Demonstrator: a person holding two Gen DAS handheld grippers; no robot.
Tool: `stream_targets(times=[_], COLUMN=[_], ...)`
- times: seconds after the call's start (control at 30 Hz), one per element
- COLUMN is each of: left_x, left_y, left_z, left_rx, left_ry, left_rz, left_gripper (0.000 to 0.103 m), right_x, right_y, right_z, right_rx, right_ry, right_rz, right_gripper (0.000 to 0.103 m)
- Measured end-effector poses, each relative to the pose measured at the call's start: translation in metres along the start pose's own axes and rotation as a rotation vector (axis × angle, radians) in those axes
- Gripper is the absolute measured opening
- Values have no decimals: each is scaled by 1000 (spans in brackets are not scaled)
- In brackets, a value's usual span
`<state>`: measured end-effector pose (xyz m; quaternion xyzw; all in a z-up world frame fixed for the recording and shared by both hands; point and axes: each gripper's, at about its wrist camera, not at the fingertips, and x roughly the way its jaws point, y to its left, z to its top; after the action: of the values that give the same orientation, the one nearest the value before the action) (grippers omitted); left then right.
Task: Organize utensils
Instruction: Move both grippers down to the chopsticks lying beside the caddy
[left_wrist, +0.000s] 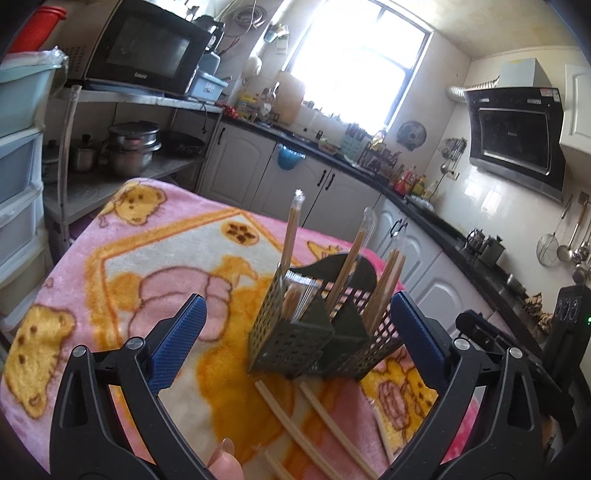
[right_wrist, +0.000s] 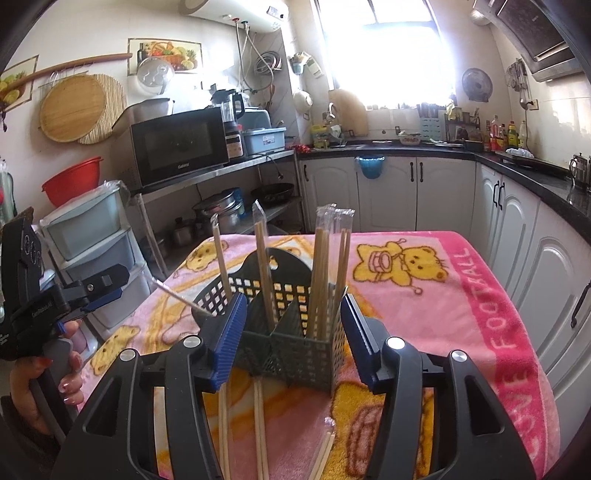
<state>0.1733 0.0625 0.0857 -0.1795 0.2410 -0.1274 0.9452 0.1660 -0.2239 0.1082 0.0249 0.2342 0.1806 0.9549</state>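
A dark green perforated utensil caddy (left_wrist: 288, 343) (right_wrist: 288, 354) stands on a pink bear-print blanket (left_wrist: 147, 258) (right_wrist: 424, 314). Several sleeved wooden chopsticks (left_wrist: 291, 236) (right_wrist: 321, 266) stand in its compartments, and one leans out to the left in the right wrist view. Loose chopsticks (left_wrist: 295, 428) (right_wrist: 258, 424) lie on the blanket in front of it. My left gripper (left_wrist: 297, 332) (right_wrist: 92, 291) is open wide and holds nothing, with the caddy beyond its pads. My right gripper (right_wrist: 293, 332) (left_wrist: 517, 339) is part open just in front of the caddy; I see no pad pressing on it.
A shelf rack holds a microwave (right_wrist: 181, 147) and pots (left_wrist: 129, 147) at the far left, beside plastic drawers (right_wrist: 96, 236). White cabinets under a black counter (right_wrist: 517, 166) run along the back and right. A person's hand (right_wrist: 70, 373) holds the left gripper's handle.
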Motion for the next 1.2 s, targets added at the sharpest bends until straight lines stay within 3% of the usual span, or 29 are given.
stream_targets(times=[0.6, 1.2], left_x=[7, 27], left_y=[19, 33], left_z=[-34, -82], left_rx=[8, 33], left_ry=[103, 293], left_rz=[69, 91], left_gripper=[92, 92], right_x=[24, 69], right_y=[10, 19], right_z=[-32, -60], right_rx=[-38, -90], right_ry=[123, 293], right_rz=[35, 58], right_gripper=[54, 55])
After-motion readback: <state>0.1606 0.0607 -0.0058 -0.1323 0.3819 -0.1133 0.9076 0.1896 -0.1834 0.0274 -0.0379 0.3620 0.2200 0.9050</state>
